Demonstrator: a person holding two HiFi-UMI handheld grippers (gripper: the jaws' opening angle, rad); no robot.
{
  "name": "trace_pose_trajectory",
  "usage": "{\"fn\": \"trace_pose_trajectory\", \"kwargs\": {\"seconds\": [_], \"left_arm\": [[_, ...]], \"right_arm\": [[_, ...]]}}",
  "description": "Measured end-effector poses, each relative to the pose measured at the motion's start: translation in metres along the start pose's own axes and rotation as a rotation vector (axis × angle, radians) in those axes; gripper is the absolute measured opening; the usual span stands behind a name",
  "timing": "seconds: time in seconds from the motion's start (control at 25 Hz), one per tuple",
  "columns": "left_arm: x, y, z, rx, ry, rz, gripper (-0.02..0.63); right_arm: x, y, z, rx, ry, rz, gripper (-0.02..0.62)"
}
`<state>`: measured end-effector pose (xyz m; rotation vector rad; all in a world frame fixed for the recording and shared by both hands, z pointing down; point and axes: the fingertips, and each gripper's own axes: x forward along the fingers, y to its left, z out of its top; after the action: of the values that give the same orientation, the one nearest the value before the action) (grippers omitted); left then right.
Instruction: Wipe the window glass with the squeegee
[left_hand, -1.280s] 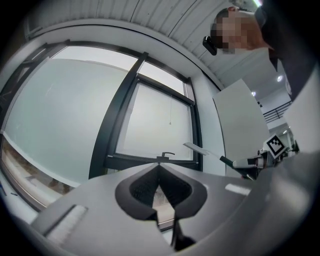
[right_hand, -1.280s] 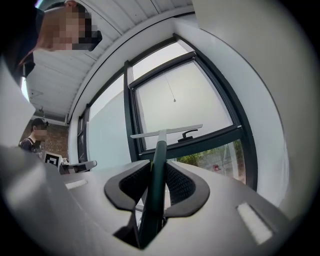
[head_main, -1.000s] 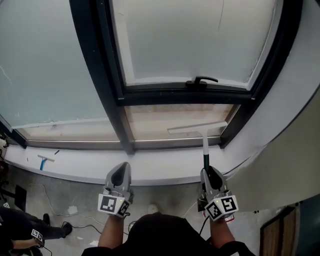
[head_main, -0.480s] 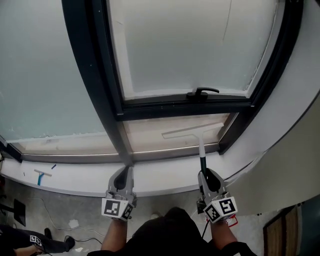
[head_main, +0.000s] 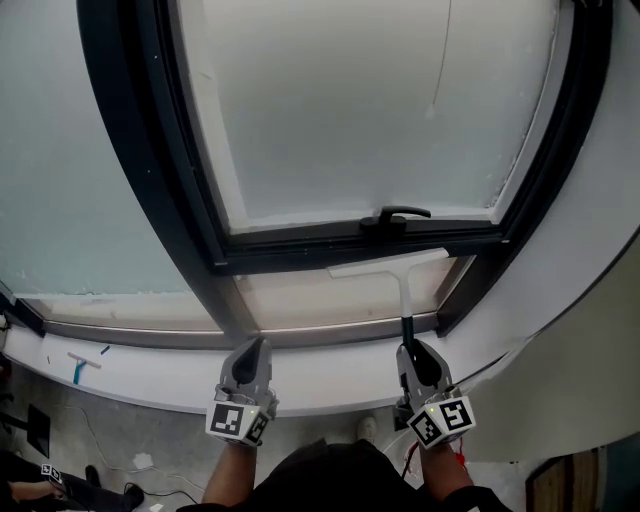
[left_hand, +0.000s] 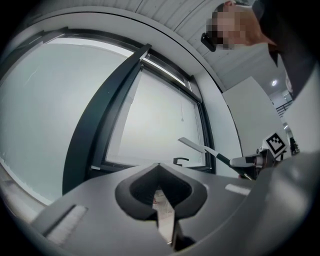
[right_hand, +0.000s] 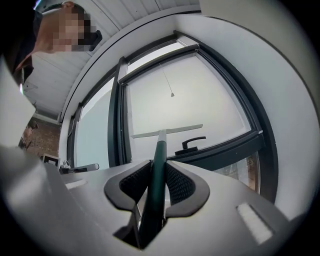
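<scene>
The right gripper (head_main: 414, 352) pinches the squeegee (head_main: 404, 290) by its dark handle; the blade sits near the window handle (head_main: 397, 216) of the glass (head_main: 350, 110). The left gripper (head_main: 250, 352), jaws pressed together, holds nothing.

I see frosted pale glass panes (head_main: 330, 110) in a dark metal window frame (head_main: 150, 150), a black lever handle (head_main: 395, 216) on its lower bar, a white sill (head_main: 150, 365), a white wall (head_main: 590, 290) at right, grey floor (head_main: 60, 420) below
</scene>
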<state>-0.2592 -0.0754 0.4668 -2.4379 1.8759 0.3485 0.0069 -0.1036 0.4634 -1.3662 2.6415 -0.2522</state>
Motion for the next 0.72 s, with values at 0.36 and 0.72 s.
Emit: {"fn": "trace_pose_trajectory", "kwargs": {"seconds": [0.36, 0.72], "left_arm": [[0.085, -0.03, 0.0, -0.051, -0.042, 0.036, -0.002], [0.173, -0.105, -0.005, -0.037, -0.085, -0.058, -0.002]], "right_arm": [[0.045, -0.074, 0.034, -0.025, -0.06, 0.065, 0.097], [0.035, -0.14, 0.068, -0.059, -0.097, 0.055, 0.097]]}}
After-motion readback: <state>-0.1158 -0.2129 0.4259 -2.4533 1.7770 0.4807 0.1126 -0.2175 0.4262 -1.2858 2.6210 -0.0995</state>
